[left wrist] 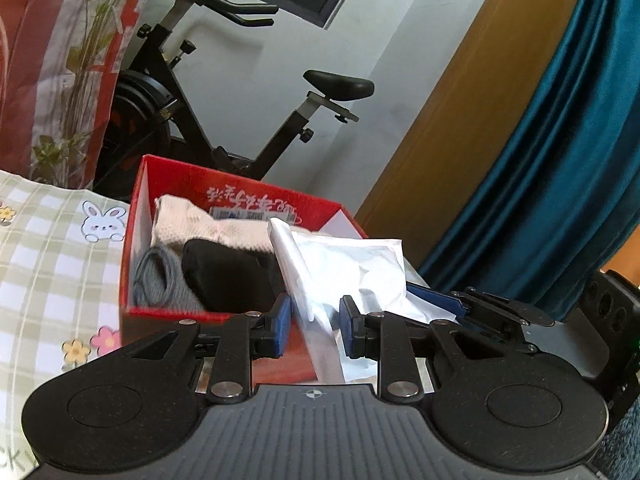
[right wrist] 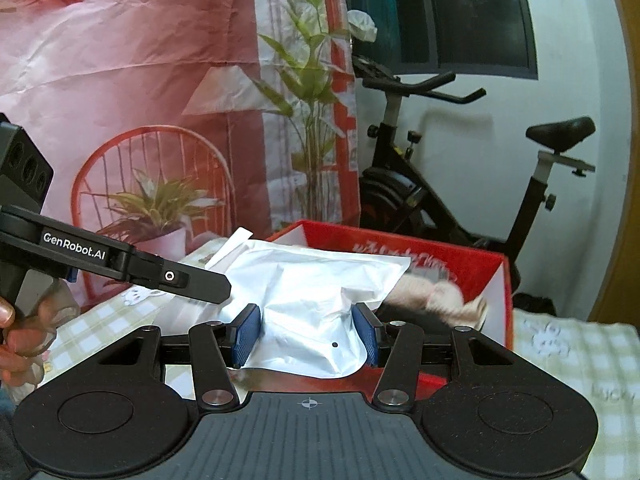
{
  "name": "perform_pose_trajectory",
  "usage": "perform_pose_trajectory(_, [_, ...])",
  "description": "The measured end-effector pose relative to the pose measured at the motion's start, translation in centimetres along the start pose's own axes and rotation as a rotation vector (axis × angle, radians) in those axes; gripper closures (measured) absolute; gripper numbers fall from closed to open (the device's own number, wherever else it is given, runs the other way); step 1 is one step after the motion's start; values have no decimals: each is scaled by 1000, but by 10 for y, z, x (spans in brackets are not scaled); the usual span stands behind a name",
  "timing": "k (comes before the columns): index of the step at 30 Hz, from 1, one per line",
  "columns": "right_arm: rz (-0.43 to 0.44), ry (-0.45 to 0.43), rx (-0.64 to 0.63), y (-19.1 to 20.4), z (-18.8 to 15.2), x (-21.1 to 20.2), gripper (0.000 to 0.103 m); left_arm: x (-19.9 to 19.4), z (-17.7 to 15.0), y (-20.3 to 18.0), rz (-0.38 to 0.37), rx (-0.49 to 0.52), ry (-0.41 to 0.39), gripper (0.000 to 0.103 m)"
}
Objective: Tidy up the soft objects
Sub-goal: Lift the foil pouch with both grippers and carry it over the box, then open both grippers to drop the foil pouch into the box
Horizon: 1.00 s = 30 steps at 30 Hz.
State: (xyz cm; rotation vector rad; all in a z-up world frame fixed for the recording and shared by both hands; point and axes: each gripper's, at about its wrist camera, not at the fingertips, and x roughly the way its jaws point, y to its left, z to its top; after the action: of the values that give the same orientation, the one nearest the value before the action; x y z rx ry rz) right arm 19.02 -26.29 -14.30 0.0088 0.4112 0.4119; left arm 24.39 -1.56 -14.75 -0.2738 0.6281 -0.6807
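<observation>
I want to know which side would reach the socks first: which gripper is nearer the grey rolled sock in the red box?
Left. The left gripper is directly before the grey rolled sock; the right gripper, gripping the white bag, sits toward the red box's other end.

The white bag (right wrist: 316, 304) hides much of the red box's (right wrist: 472, 256) contents.
</observation>
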Motion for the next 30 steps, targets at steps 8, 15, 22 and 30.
perform_pose_trajectory(8, [-33, 18, 3, -27, 14, 35, 55, 36, 25, 10, 20, -4, 13, 77])
perform_pose_trajectory(15, [-50, 85, 38, -49, 18, 68, 54, 65, 34, 17, 74, 19, 60, 76])
perform_pose_trajectory(22, [-90, 193, 37, -51, 6, 92, 48, 67, 28, 13, 159, 99, 93, 44])
perform_pose_trajectory(30, [-139, 205, 21, -47, 6, 90, 28, 49, 37, 8, 273, 136, 55, 6])
